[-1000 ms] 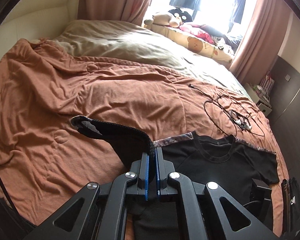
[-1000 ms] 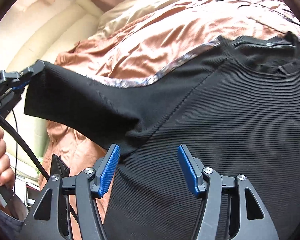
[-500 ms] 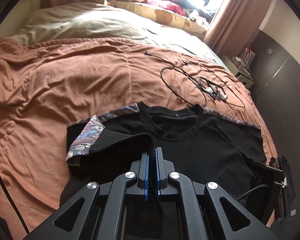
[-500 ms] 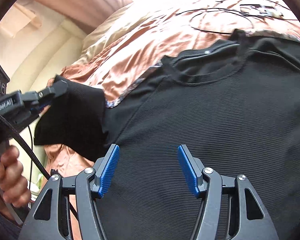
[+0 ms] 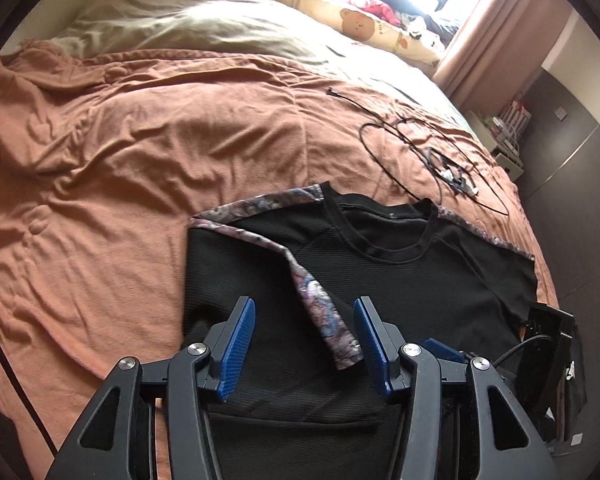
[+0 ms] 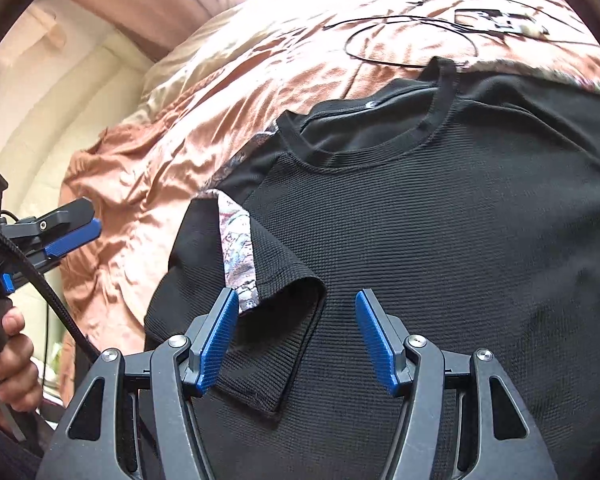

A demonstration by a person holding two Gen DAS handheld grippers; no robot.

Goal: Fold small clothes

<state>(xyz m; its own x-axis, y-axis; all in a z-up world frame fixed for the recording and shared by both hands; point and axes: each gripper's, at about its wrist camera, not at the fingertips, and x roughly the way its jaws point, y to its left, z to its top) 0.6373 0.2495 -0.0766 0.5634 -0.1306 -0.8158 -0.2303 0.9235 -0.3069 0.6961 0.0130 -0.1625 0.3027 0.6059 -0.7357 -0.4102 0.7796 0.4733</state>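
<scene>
A black ribbed T-shirt (image 5: pixel 412 280) (image 6: pixel 440 240) with patterned shoulder trim lies flat on the brown bedspread (image 5: pixel 140 152). Its left sleeve (image 5: pixel 260 272) (image 6: pixel 268 292) is folded inward over the chest, patterned strip (image 5: pixel 324 312) showing. My left gripper (image 5: pixel 304 340) hovers open just above that folded sleeve, holding nothing. In the right wrist view the left gripper (image 6: pixel 70 232) shows at the left edge, off the shirt. My right gripper (image 6: pixel 296 340) stands open over the shirt's front, the sleeve's hem between its blue pads (image 6: pixel 216 340).
A coiled black cable with a small device (image 5: pixel 440 160) (image 6: pixel 440 28) lies on the bedspread beyond the collar. Pillows and soft toys (image 5: pixel 360 20) sit at the bed's far end by the window. A hand (image 6: pixel 8 360) grips the left tool. Dark cabinets (image 5: pixel 572 200) flank the right.
The left gripper carried the sleeve across onto the shirt's chest, then opened and let it go. The right gripper stayed open above the shirt.
</scene>
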